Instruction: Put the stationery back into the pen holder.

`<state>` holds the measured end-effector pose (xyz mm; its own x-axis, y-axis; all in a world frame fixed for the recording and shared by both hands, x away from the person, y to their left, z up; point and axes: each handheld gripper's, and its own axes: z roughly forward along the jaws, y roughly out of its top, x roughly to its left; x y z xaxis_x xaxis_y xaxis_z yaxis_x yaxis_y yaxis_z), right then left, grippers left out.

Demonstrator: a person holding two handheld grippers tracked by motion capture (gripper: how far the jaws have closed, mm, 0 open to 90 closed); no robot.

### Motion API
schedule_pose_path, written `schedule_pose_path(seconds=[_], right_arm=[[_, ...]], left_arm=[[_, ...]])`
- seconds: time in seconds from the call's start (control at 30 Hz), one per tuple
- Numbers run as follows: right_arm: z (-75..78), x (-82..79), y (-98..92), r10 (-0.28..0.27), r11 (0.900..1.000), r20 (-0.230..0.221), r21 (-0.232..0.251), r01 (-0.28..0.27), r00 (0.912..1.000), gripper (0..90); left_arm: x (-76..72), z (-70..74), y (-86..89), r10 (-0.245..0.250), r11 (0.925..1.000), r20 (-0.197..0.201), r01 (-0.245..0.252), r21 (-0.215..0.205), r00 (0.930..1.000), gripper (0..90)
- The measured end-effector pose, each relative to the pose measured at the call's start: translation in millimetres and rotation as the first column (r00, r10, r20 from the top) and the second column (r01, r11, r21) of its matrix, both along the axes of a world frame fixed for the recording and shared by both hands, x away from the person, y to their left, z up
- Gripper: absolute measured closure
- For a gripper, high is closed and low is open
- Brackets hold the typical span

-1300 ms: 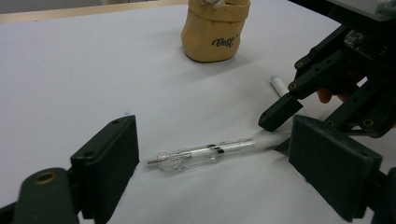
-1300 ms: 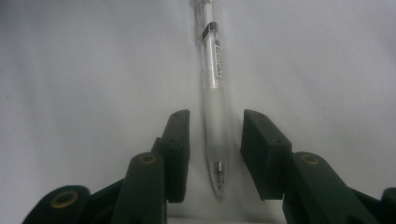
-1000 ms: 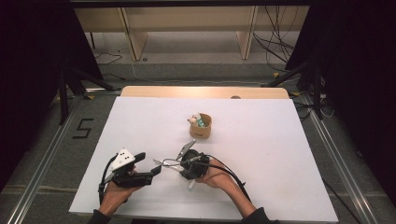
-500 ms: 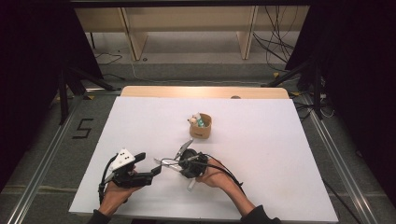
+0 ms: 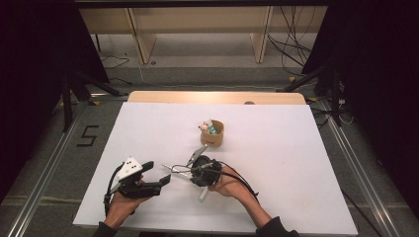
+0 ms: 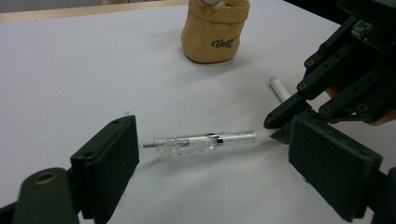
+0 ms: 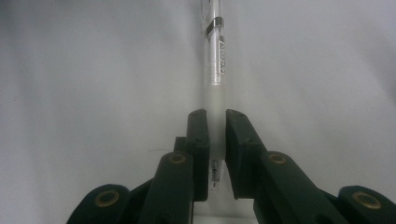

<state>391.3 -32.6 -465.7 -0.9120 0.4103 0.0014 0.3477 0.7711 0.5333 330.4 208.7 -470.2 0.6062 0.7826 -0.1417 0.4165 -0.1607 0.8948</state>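
Our right gripper [image 7: 215, 128] has just been closing and now clamps the clear pen [image 6: 205, 140] by its tip end – pickup done; our left gripper [image 6: 212, 161] gapes around its free end, handover or pull-apart pending

The pen [image 6: 205, 140] is clear, with 1 silver band and a frosted white grip. The pouch [image 6: 215, 29] is tan with dark lettering. The table [image 5: 276, 148] is plain white; both grippers' jaws are black.

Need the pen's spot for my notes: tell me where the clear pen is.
In the high view the clear pen lies near the table's front edge, one end clamped in the right gripper, the other pointing toward the open left gripper.
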Motion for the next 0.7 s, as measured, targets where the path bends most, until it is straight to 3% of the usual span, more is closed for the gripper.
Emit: schedule_pose_path(seconds=[0.23,0.57,0.7], right_arm=[[10.7,-4.5,-7.7,-0.004,0.999,0.033,0.042,0.003,0.9995,81.4],[23.1,-16.2,-26.1,0.0,0.999,0.166,0.052,-0.009,0.9861,81.2],[25.0,-21.0,-34.3,0.0,0.998,0.193,0.067,-0.013,0.9812,81.2]], left_arm=[[-0.3,0.7,0.5,0.003,1.0,0.003,-0.003,-0.003,1.0,15.7],[-0.3,0.8,0.7,0.005,1.0,0.004,-0.005,-0.003,1.0,15.7],[-0.3,0.4,-0.2,0.002,1.0,0.003,-0.002,-0.002,1.0,15.7]])
